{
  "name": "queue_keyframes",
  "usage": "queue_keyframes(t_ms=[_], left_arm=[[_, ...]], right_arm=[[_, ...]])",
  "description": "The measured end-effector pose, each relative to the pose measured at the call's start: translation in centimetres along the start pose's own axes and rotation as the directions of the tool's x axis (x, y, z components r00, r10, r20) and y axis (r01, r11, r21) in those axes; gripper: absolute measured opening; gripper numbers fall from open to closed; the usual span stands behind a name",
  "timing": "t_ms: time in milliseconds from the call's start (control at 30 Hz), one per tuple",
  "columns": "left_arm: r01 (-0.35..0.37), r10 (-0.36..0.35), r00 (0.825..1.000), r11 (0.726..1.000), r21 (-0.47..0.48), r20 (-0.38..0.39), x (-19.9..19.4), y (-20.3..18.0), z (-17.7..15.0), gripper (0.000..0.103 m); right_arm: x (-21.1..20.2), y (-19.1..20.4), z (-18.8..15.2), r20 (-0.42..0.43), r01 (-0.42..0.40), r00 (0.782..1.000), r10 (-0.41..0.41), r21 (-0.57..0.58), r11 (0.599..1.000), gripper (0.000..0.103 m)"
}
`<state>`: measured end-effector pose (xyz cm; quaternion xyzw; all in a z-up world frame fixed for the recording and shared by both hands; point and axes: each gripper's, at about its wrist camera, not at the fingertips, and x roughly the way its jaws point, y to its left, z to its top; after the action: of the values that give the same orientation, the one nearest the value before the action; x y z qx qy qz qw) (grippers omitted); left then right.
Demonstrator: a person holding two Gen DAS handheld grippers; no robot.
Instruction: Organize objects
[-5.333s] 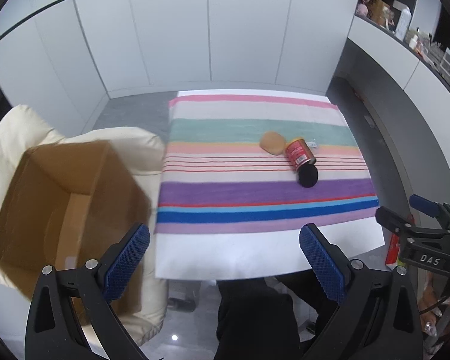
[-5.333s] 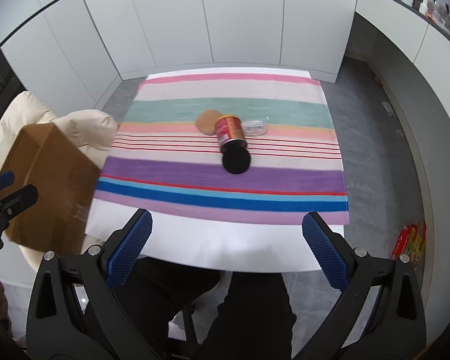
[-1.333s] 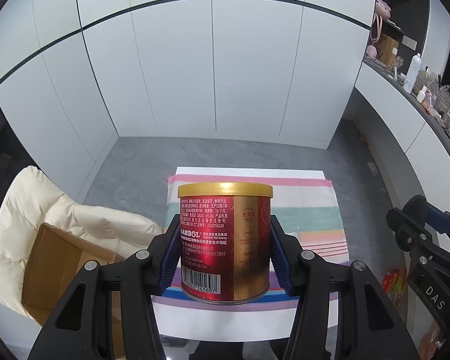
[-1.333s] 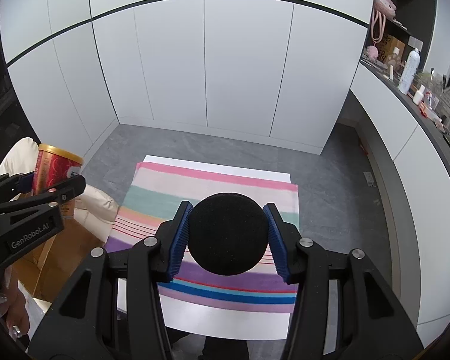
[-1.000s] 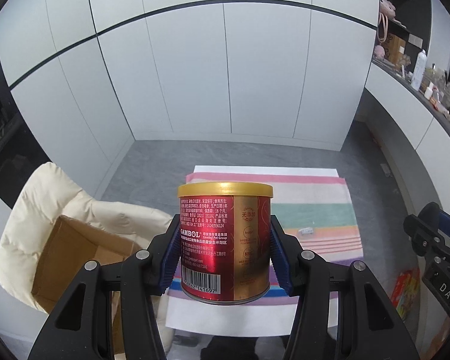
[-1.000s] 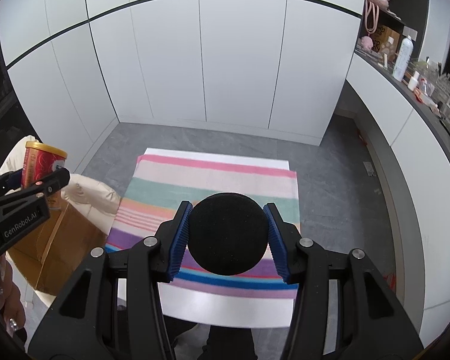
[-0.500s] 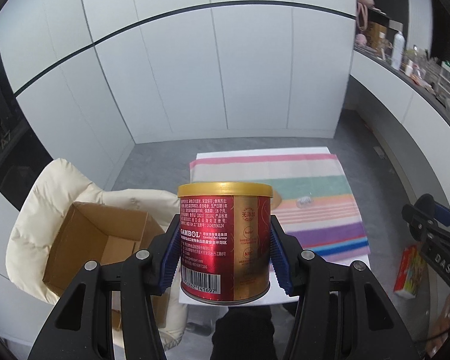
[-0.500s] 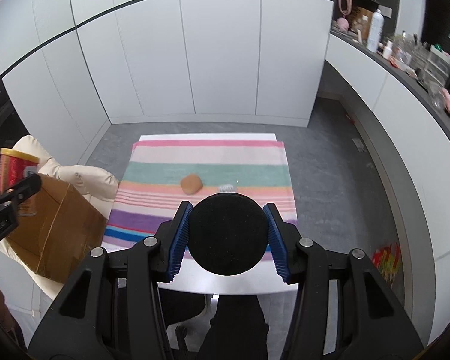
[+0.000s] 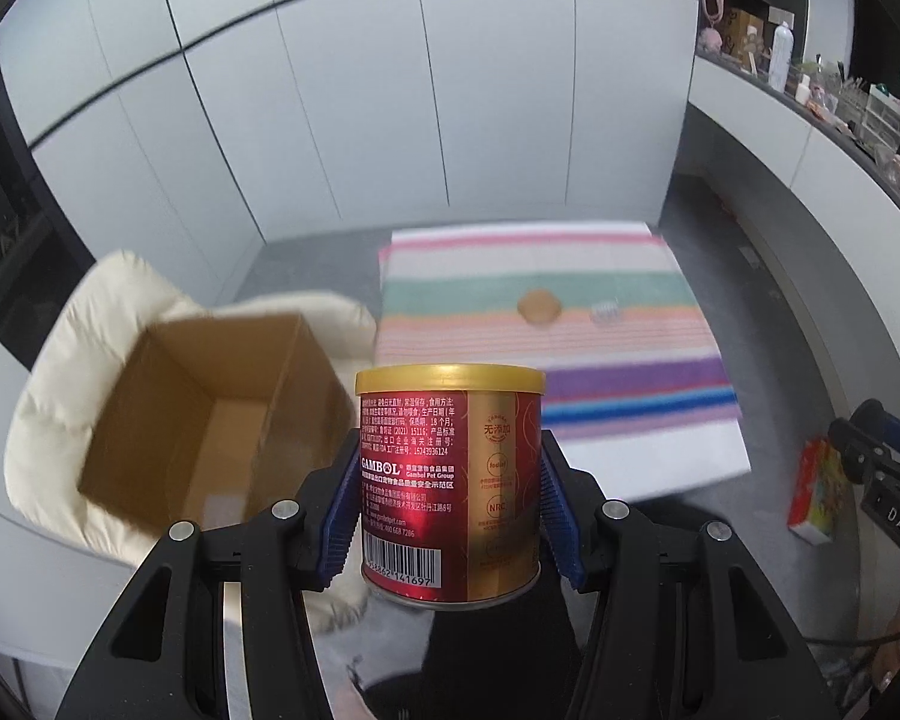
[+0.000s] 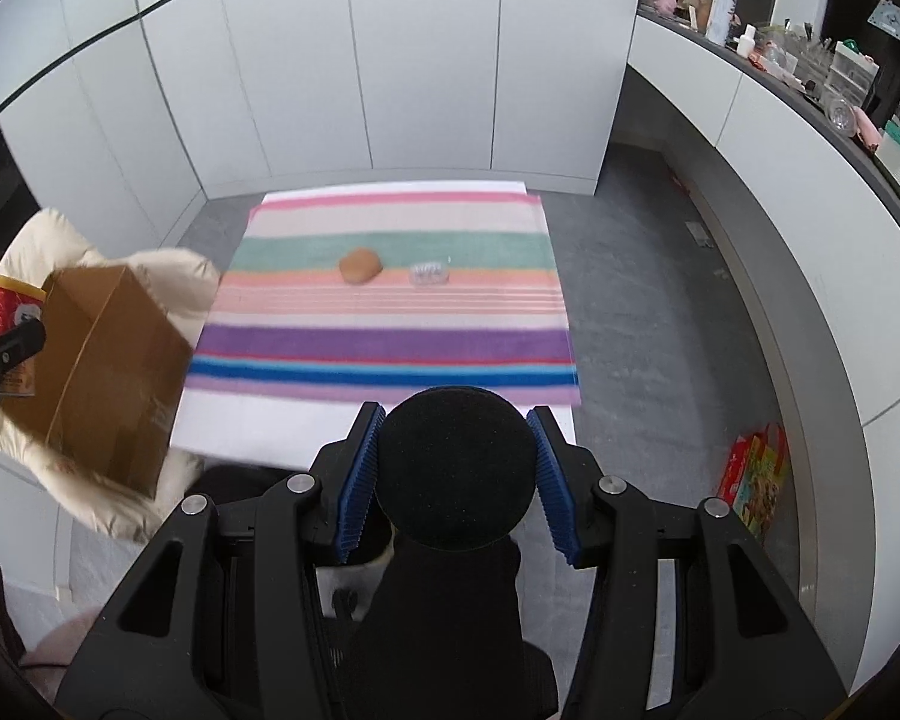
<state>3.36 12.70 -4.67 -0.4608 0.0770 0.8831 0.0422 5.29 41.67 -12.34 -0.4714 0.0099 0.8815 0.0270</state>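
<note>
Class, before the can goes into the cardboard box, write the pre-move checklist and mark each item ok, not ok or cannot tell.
1. Left claw grips the red can on both sides: ok.
2. Can held upright: ok.
3. Cardboard box open at the top: ok.
4. Box empty where its inside shows: ok.
5. Can already above the box opening: not ok, the opening lies off to its left.
6. Right claw holds the black round sponge firmly: ok.
</note>
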Motion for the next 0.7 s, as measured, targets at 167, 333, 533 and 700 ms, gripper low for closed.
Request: queue_keyframes(t_ms=[167, 333, 533, 700], left_arm=[[-0.018, 0.017, 0.999, 0.999, -0.029, -0.03, 0.6, 1.7, -2.6, 0.054], [-0.083, 0.083, 0.997, 0.996, -0.016, 0.004, 1.3, 3.2, -4.3, 0.054], [-0.066, 0.066, 0.998, 0.997, -0.039, -0.007, 1.7, 5.0, -5.0, 0.054], [-0.074, 0.074, 0.997, 0.995, -0.065, -0.008, 1.7, 6.5, -5.2, 0.054]], right_arm=[[-0.9, 0.5, -2.4, -0.002, -0.014, 1.0, 0.014, -0.037, 0.999, 0.051], [-0.7, 1.0, -2.7, 0.0, -0.012, 1.0, 0.012, -0.045, 0.999, 0.051], [-0.1, 1.7, -2.3, -0.018, -0.002, 1.0, 0.001, -0.058, 0.998, 0.051], [0.3, 3.3, -2.4, -0.026, -0.008, 1.0, 0.006, -0.085, 0.996, 0.051]])
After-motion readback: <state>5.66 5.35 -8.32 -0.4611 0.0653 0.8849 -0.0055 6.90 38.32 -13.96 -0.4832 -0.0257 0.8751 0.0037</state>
